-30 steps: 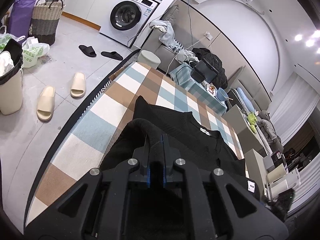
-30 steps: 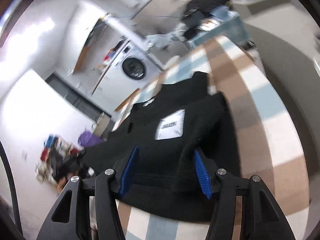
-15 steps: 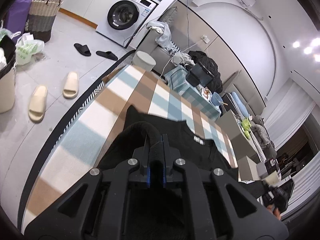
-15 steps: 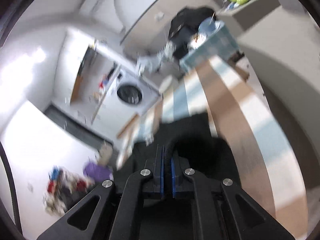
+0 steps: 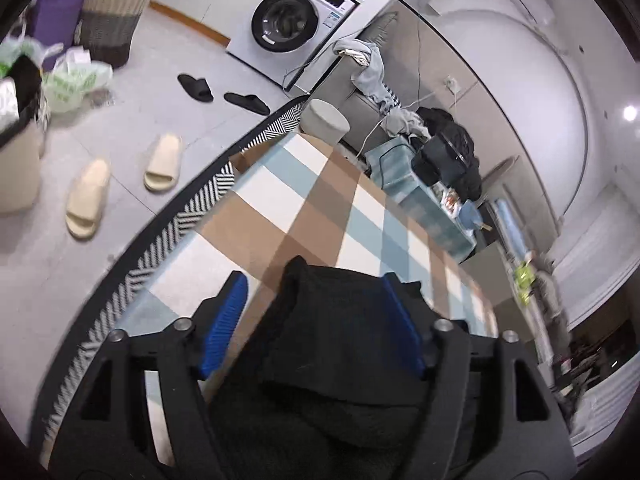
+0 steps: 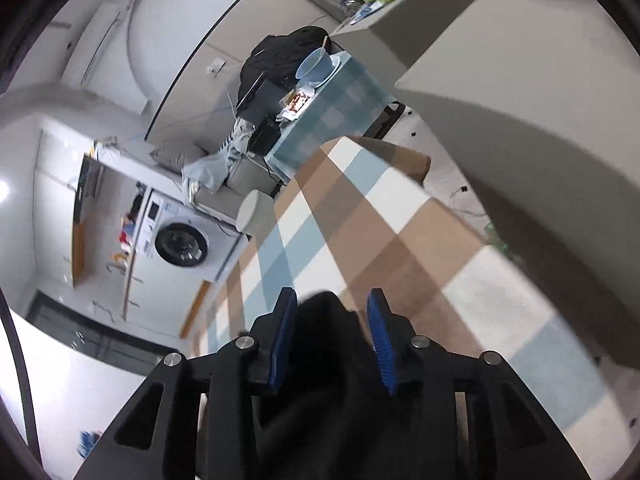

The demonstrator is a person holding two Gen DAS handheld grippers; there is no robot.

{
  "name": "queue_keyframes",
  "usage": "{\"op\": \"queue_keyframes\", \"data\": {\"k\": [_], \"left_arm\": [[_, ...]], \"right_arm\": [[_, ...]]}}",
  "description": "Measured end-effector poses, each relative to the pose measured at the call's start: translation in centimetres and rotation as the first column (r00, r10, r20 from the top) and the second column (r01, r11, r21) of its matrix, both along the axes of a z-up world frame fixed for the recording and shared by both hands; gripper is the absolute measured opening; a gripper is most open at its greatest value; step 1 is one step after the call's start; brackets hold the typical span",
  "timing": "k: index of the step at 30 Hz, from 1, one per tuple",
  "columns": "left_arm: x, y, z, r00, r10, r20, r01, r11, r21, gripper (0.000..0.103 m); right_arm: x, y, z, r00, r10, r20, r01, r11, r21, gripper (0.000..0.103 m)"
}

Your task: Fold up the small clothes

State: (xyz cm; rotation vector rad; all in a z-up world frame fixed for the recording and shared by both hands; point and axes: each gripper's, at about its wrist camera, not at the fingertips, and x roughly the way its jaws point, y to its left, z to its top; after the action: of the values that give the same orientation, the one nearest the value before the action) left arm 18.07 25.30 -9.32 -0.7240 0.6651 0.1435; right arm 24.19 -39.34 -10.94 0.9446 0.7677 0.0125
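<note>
The left gripper (image 5: 316, 316) has its blue ribbed pads spread and its jaws are opening — the black knitted garment (image 5: 344, 344) lies bunched between them, not pinched. The right gripper (image 6: 330, 336) is opening too, a fold of the same dark cloth rising between its pads without being pressed. The garment rests on the checked brown, blue and cream tablecloth (image 5: 304, 208) near the table's close end. Beyond the table edge sit a round cream stool (image 5: 324, 120), a white front-loading washing machine (image 5: 292, 28) and two pairs of slippers on the grey floor.
</note>
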Motion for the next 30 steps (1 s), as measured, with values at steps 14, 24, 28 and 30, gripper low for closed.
{"op": "queue_keyframes", "data": {"k": [14,24,28,30], "left_arm": [[-5.2,-4.8,-3.6,0.968,-0.156,-0.199,0.193,0.964,0.185,0.072],[-6.9,-8.3,-5.1,0.942,-0.207,-0.265,0.288,0.904,0.316,0.025],[-7.2,-8.6,-5.0,0.940,-0.221,-0.259,0.302,0.893,0.334,0.015],[-7.6,-8.6,-4.9,0.940,-0.227,-0.256,0.305,0.894,0.329,0.014]], "right_arm": [[-8.0,5.7,-1.5,0.905,0.374,-0.202,-0.422,0.851,-0.314,0.059],[-11.8,9.8,-2.5,0.847,0.472,-0.245,-0.529,0.701,-0.479,0.045],[-12.1,11.0,-2.5,0.840,0.475,-0.263,-0.536,0.650,-0.539,0.027],[-12.5,11.1,-2.6,0.837,0.481,-0.260,-0.538,0.641,-0.548,0.021]]}}
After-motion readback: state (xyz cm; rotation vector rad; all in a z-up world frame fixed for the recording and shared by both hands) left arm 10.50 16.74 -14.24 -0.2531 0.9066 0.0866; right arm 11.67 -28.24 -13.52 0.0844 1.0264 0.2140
